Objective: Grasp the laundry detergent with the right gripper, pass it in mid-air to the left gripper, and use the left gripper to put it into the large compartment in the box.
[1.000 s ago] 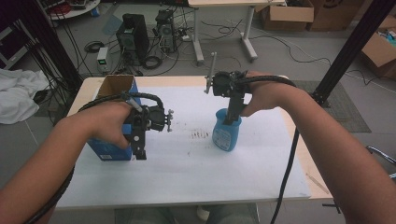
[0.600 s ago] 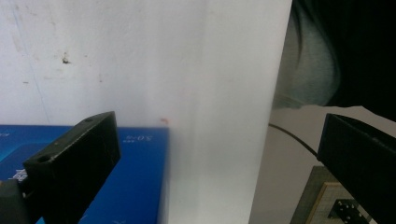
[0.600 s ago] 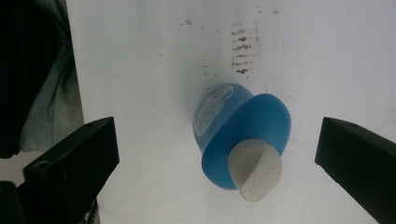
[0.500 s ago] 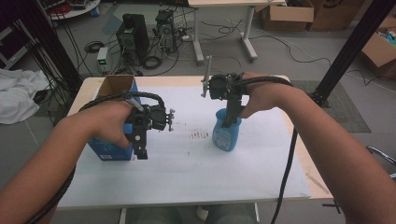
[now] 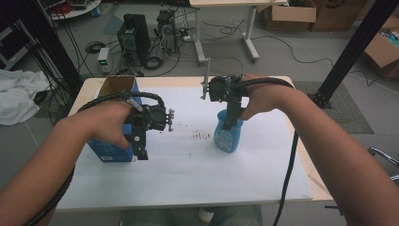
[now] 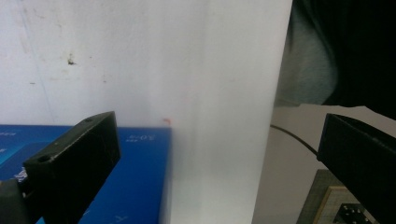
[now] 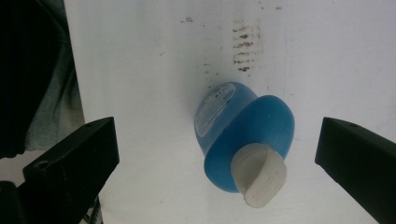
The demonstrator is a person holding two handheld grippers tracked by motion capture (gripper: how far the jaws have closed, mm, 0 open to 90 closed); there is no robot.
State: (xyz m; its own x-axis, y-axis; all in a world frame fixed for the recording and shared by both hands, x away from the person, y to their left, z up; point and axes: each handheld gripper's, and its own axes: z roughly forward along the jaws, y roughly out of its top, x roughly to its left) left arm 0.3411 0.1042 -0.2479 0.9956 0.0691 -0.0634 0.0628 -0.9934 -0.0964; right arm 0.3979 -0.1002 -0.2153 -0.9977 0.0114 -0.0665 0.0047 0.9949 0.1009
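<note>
No text reads clearly: the blue box [image 6: 140,186] and blue bottle's [image 7: 243,135] label carry only blurred print

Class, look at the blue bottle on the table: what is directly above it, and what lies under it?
The right gripper hangs above the blue bottle, jaws open wide on either side of its white cap. Beneath it lies the white table; the spot under its base is covered.
</note>
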